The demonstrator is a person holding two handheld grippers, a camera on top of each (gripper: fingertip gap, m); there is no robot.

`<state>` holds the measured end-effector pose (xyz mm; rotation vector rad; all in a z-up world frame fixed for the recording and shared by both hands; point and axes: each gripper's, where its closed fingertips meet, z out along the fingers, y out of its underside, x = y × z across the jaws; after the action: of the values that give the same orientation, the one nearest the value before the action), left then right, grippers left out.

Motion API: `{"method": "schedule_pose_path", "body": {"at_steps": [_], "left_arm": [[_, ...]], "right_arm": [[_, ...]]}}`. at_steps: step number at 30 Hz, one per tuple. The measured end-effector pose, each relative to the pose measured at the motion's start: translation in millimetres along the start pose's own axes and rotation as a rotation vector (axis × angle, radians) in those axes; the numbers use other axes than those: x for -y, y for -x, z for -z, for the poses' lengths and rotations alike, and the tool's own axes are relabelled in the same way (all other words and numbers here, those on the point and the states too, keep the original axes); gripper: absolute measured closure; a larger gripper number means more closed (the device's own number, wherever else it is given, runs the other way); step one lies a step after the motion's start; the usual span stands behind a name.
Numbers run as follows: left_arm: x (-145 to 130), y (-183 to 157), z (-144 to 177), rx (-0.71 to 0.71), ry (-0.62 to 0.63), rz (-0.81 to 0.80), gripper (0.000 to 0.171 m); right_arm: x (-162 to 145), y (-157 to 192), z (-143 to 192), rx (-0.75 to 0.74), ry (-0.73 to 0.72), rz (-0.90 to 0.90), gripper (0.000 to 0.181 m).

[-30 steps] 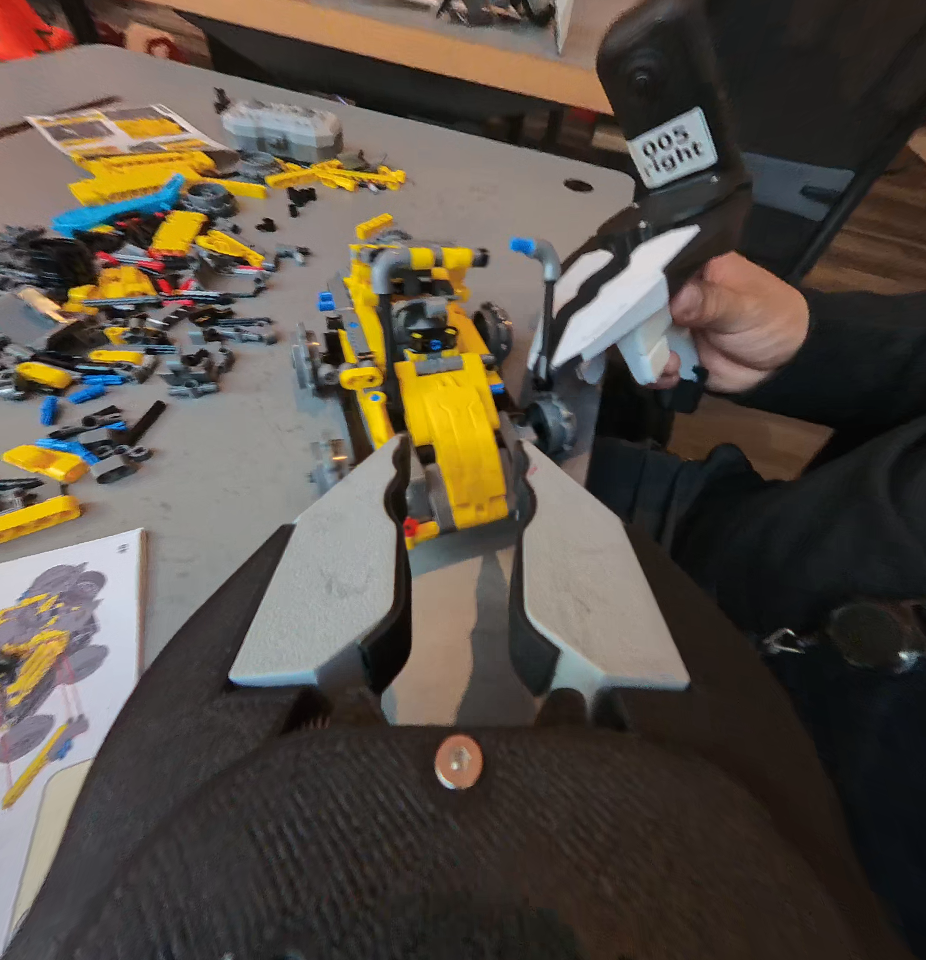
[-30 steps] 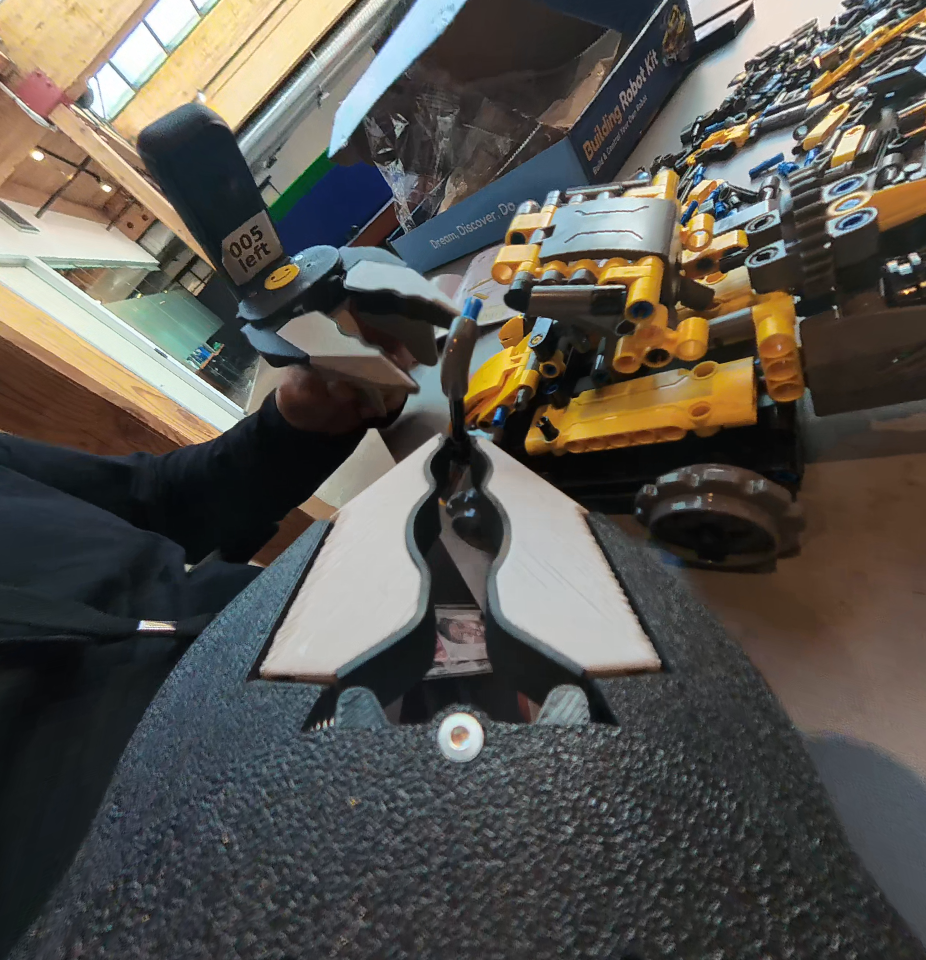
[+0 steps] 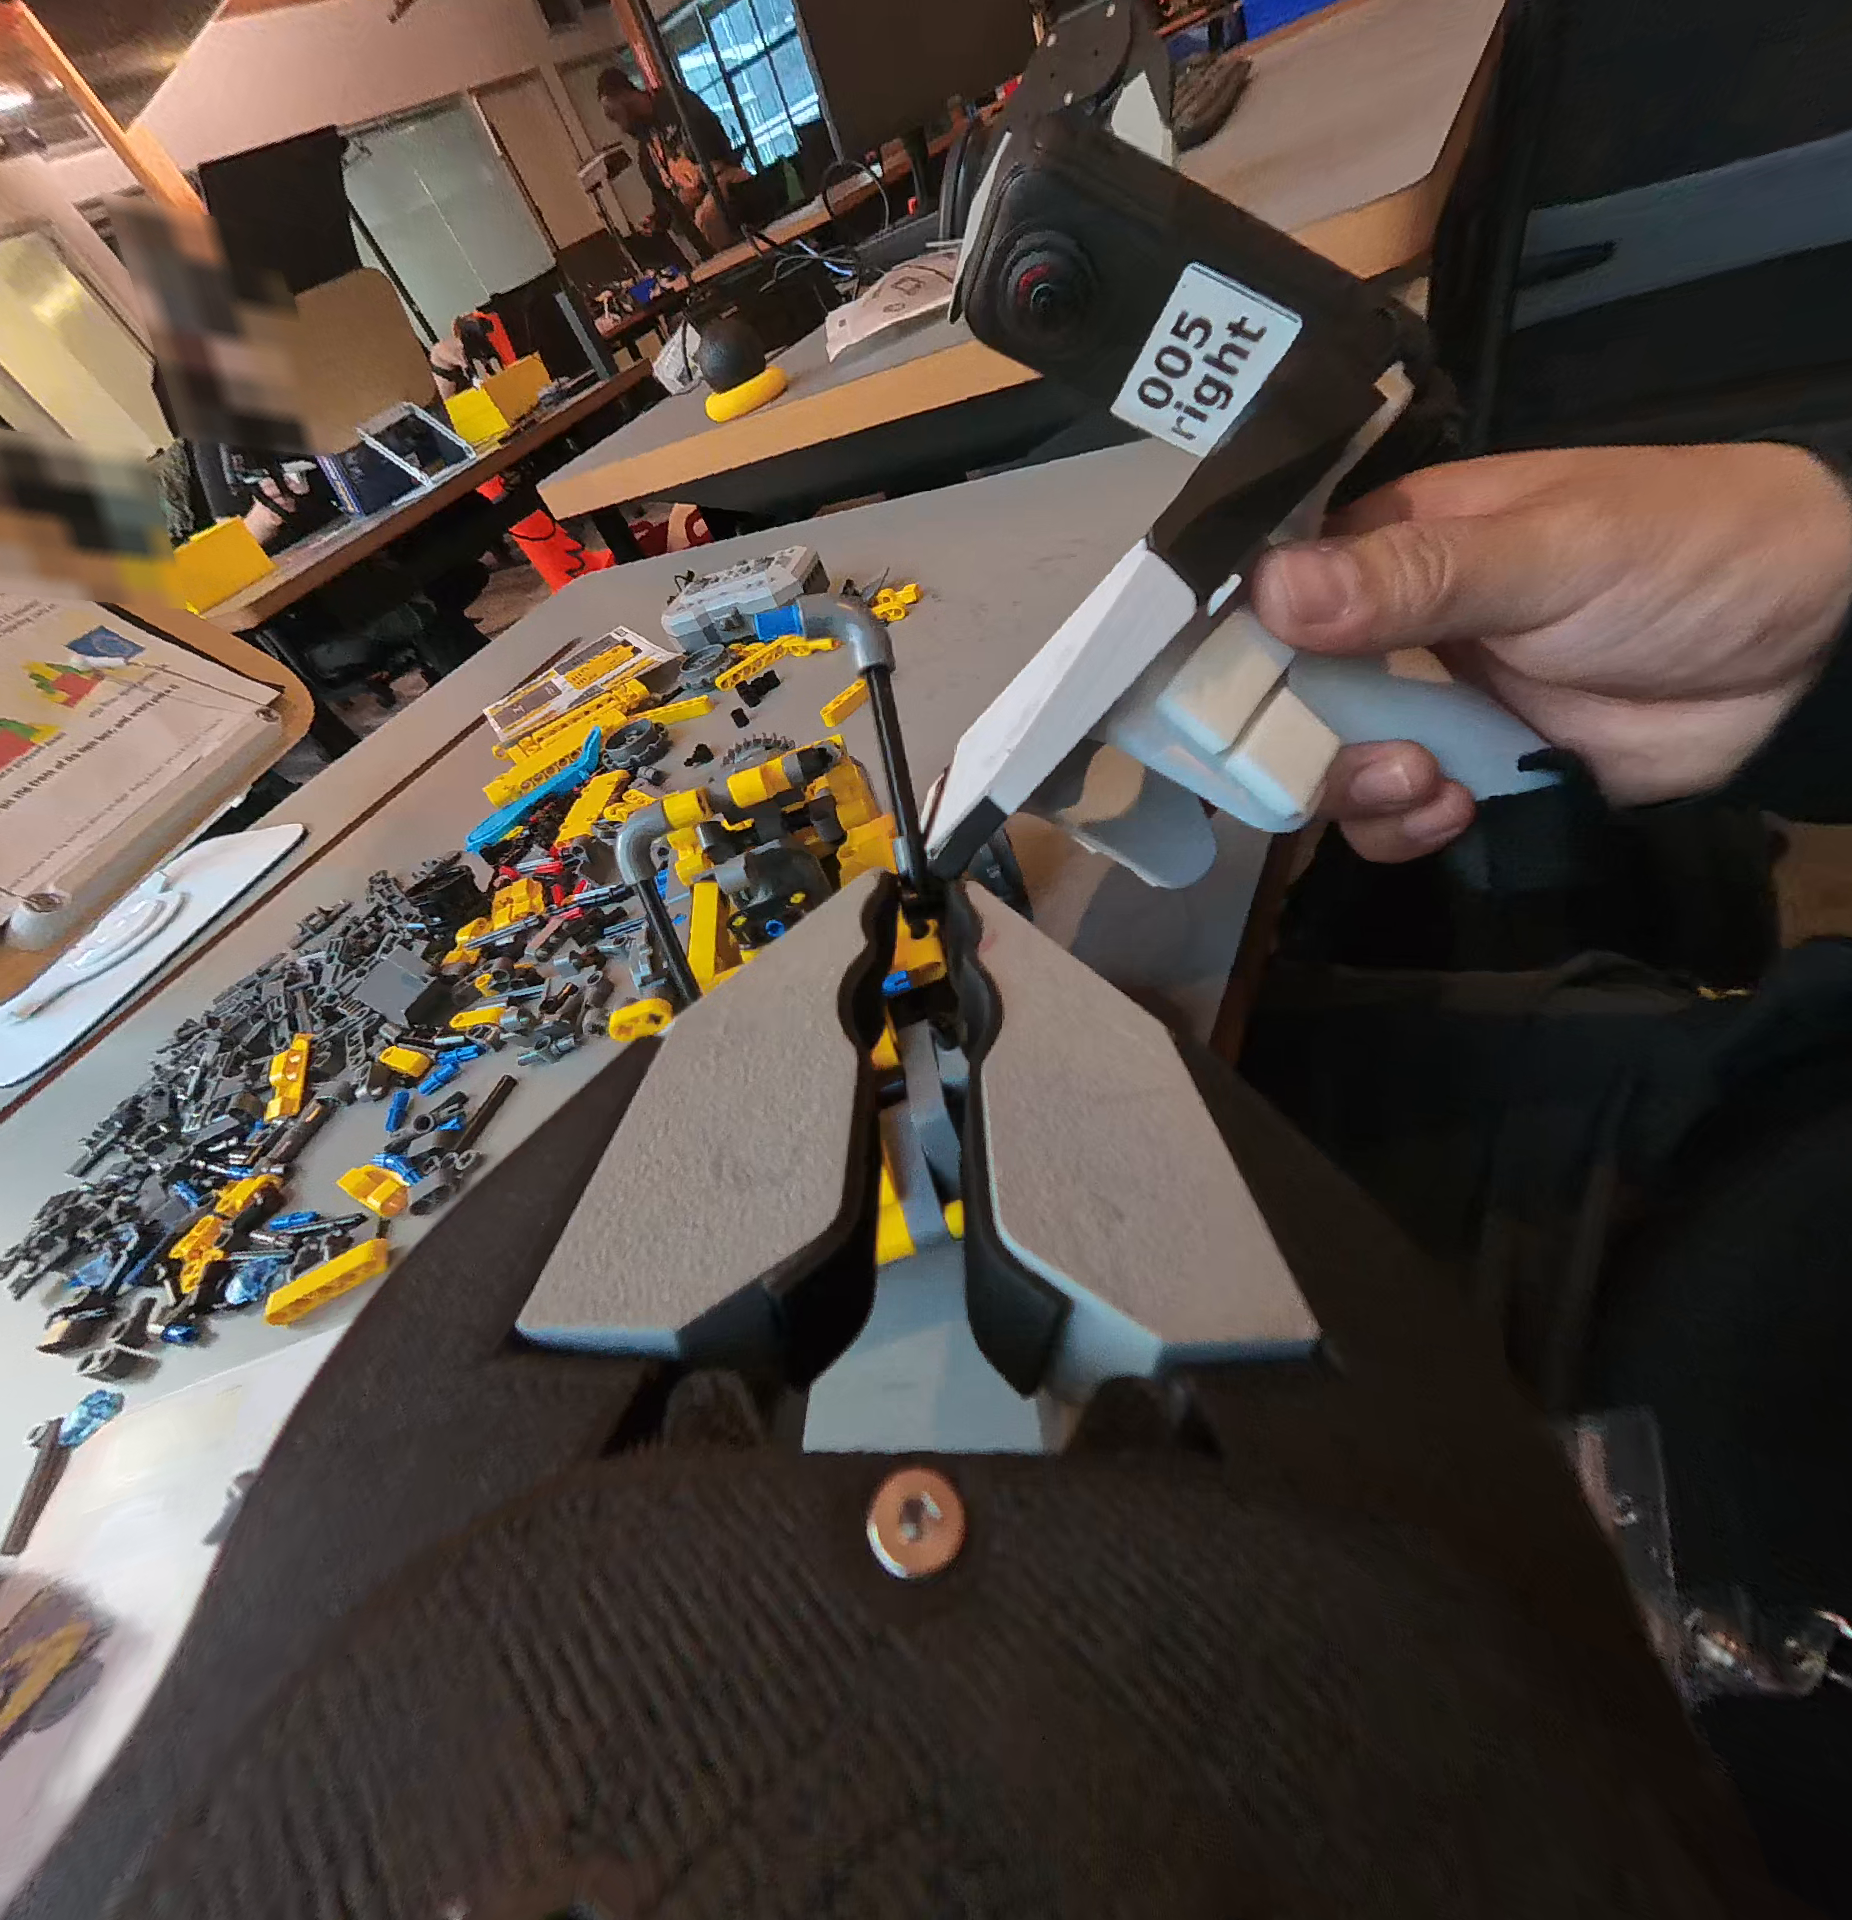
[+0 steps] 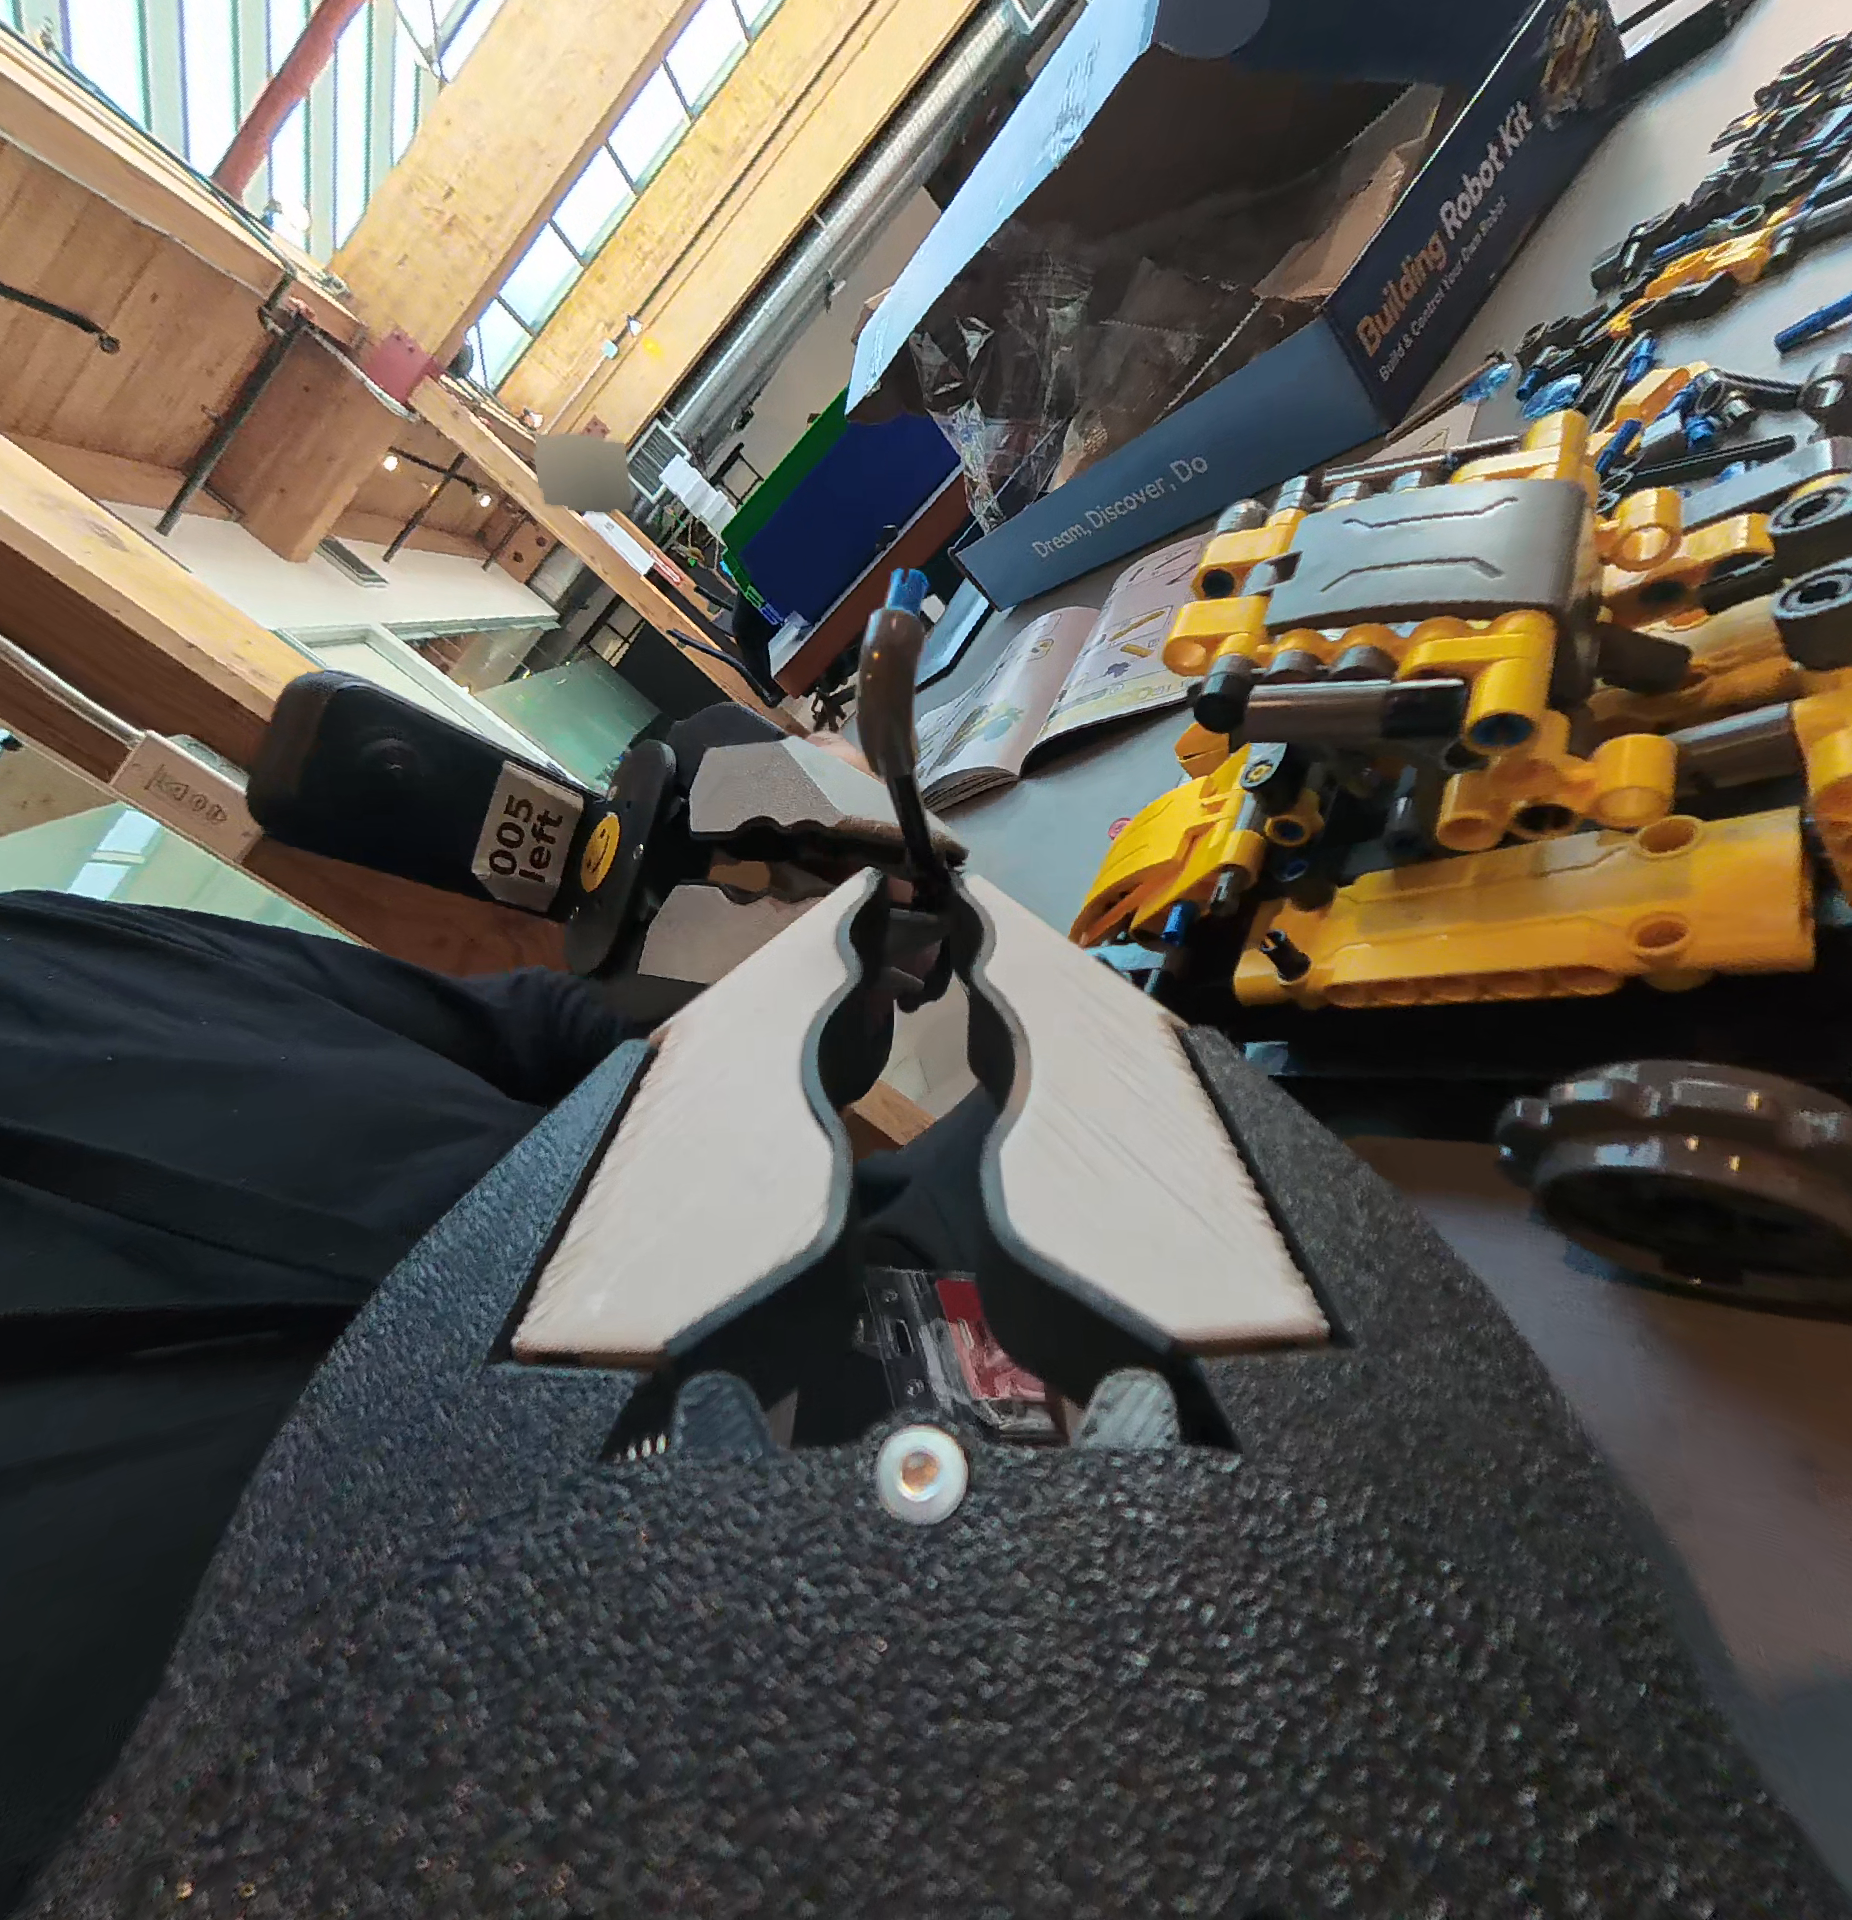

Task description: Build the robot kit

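Two hand-held grippers meet at the near edge of a grey table [image 3: 1015,540] strewn with building-kit parts.

At the far left lies a spread of loose black, yellow and blue parts [image 3: 309,1101]. Right of it stands the yellow and grey model vehicle [image 3: 787,831], its near end between the fingers of the left gripper [image 3: 917,914], which are drawn close and appear to press on a yellow piece of the model; the contact itself is partly hidden. Just right of that, the right gripper [image 4: 917,894], held in a person's hand [image 3: 1566,634], is pinched on the foot of a thin black rod [image 3: 894,758] that stands tilted and ends in a grey elbow with a blue tip. In the right wrist view, an open booklet [image 4: 1047,675] and a dark blue box [image 4: 1265,343] lie behind the model.
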<state>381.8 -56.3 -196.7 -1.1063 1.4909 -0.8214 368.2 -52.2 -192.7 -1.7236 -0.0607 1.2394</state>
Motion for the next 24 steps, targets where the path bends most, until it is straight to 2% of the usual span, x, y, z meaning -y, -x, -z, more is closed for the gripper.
{"method": "schedule_pose_path", "body": {"at_steps": [7,18,24], "left_arm": [[-3.8,-8.7,-0.3,0.016,-0.01,0.048,0.165],[-13.8,-10.2,-3.6,-0.072,0.006,0.219,0.164],[-15.2,-11.5,-4.4,-0.078,0.015,0.21,0.16]], "right_arm": [[-7.9,-2.7,3.5,-0.045,0.025,0.056,0.174],[-13.4,-13.0,2.5,-0.085,0.006,0.045,0.174],[-13.4,-15.2,1.9,-0.091,-0.009,0.041,0.175]]}}
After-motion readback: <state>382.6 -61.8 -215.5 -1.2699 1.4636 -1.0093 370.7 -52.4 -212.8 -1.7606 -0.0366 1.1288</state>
